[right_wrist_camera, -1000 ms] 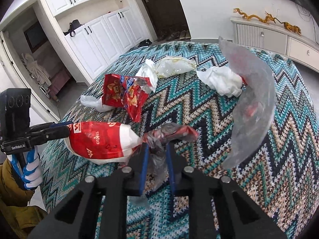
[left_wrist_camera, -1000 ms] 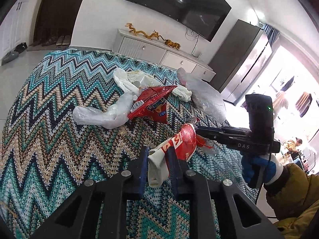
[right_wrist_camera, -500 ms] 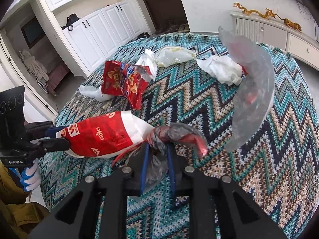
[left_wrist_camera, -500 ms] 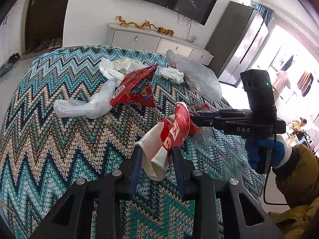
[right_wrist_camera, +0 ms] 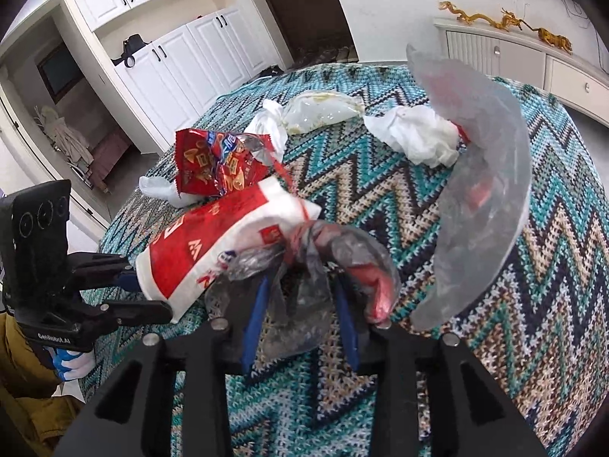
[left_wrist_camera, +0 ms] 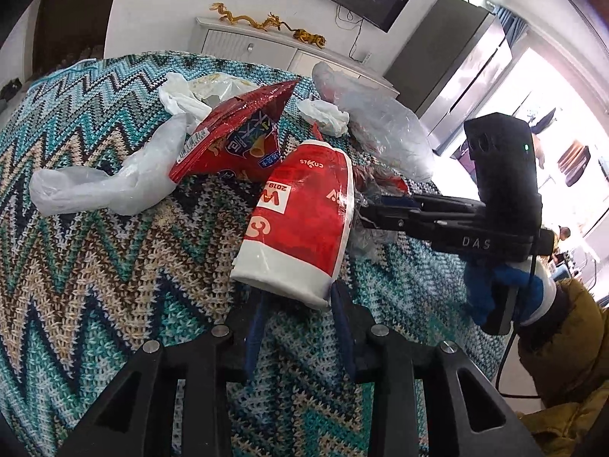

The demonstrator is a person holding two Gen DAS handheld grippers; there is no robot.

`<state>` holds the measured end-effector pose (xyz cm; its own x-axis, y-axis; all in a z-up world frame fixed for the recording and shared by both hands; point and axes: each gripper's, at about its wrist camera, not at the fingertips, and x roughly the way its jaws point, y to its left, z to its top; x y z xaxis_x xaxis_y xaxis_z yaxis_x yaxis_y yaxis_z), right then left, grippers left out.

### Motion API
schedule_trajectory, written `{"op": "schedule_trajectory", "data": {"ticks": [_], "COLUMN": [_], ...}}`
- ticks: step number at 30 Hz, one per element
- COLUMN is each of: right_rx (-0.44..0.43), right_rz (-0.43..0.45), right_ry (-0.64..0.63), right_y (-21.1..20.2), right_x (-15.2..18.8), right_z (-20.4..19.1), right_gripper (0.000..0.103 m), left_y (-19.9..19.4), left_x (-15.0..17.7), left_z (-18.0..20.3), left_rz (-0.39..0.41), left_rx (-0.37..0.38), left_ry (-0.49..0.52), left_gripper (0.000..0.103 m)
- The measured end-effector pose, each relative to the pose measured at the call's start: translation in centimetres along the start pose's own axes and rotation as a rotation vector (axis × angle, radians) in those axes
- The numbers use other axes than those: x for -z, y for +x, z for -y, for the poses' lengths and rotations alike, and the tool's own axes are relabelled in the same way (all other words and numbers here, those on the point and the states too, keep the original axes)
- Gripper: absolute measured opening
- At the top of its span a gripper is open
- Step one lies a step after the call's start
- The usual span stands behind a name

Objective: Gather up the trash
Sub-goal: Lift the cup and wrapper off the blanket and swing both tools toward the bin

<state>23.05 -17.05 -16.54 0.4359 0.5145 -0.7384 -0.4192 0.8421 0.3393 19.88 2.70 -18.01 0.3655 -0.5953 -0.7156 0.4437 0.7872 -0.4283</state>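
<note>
A red-and-white plastic bag (left_wrist_camera: 304,221) hangs above the zigzag blanket (left_wrist_camera: 95,266) between the two grippers. My left gripper (left_wrist_camera: 298,304) has its jaws parted around the bag's white end, which sits loose between them. My right gripper (right_wrist_camera: 300,297) has its jaws spread too, with the bag's twisted grey-and-red end (right_wrist_camera: 323,251) draped between them. The bag also shows in the right wrist view (right_wrist_camera: 213,247). The right gripper shows in the left wrist view (left_wrist_camera: 384,213), and the left gripper in the right wrist view (right_wrist_camera: 129,289).
On the blanket lie a red snack wrapper (left_wrist_camera: 236,141), a clear plastic bag (left_wrist_camera: 106,186), a crumpled white tissue (right_wrist_camera: 415,137), a big translucent bag (right_wrist_camera: 479,190) and a stained clear bag (right_wrist_camera: 323,110). A white cabinet (left_wrist_camera: 247,43) stands beyond.
Both grippers' jaws have spread wider. The red-and-white bag has turned to show its flat side and now sits loose between the left jaws. The left gripper moved closer to the trash pile.
</note>
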Motion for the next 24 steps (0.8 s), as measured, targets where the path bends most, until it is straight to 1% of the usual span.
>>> {"op": "schedule_trajectory", "data": {"ticks": [2, 4, 5, 8, 10, 11, 12, 13, 15, 17, 19, 24], "right_rx": [0.012, 0.019, 0.024, 0.031, 0.038, 0.04, 0.044, 0.048, 0.054, 0.061, 0.064, 0.071], "right_rz": [0.003, 0.013, 0.016, 0.018, 0.019, 0.02, 0.022, 0.025, 0.031, 0.045, 0.058, 0.099], "right_ry": [-0.01, -0.009, -0.011, -0.01, -0.014, -0.015, -0.016, -0.016, -0.018, -0.019, -0.016, -0.016], "right_y": [-0.2, -0.6, -0.9, -1.4, -1.7, -1.9, -2.1, -2.3, -2.8, -3.4, -4.1, -6.5], "right_x": [0.1, 0.4, 0.5, 1.0, 1.3, 1.4, 1.5, 1.6, 1.8, 2.0, 2.1, 2.7], "right_z": [-0.1, 0.1, 0.1, 0.1, 0.1, 0.0, 0.0, 0.0, -0.1, -0.2, -0.3, -0.7], "right_gripper": [0.016, 0.012, 0.01, 0.01, 0.01, 0.01, 0.01, 0.01, 0.009, 0.006, 0.006, 0.004], "left_y": [0.0, -0.2, -0.2, -0.2, -0.1, 0.0, 0.0, 0.0, -0.4, -1.0, -1.8, -4.9], "left_x": [-0.2, -0.4, -0.5, -0.8, -1.1, -1.3, -1.3, -1.5, -1.4, -1.2, -1.0, -0.8], "left_z": [-0.4, -0.7, -1.0, -1.9, -2.6, -2.9, -3.2, -3.1, -3.0, -2.6, -2.1, -0.3], "left_rz": [0.01, 0.023, 0.027, 0.037, 0.043, 0.052, 0.065, 0.073, 0.095, 0.106, 0.122, 0.175], "left_rx": [0.021, 0.022, 0.033, 0.065, 0.068, 0.067, 0.075, 0.084, 0.09, 0.075, 0.07, 0.062], "left_ry": [-0.028, -0.054, -0.073, -0.146, -0.199, -0.225, -0.245, -0.253, -0.255, -0.244, -0.239, -0.209], "left_gripper": [0.031, 0.031, 0.031, 0.033, 0.033, 0.028, 0.02, 0.009, 0.009, 0.009, 0.008, 0.008]}}
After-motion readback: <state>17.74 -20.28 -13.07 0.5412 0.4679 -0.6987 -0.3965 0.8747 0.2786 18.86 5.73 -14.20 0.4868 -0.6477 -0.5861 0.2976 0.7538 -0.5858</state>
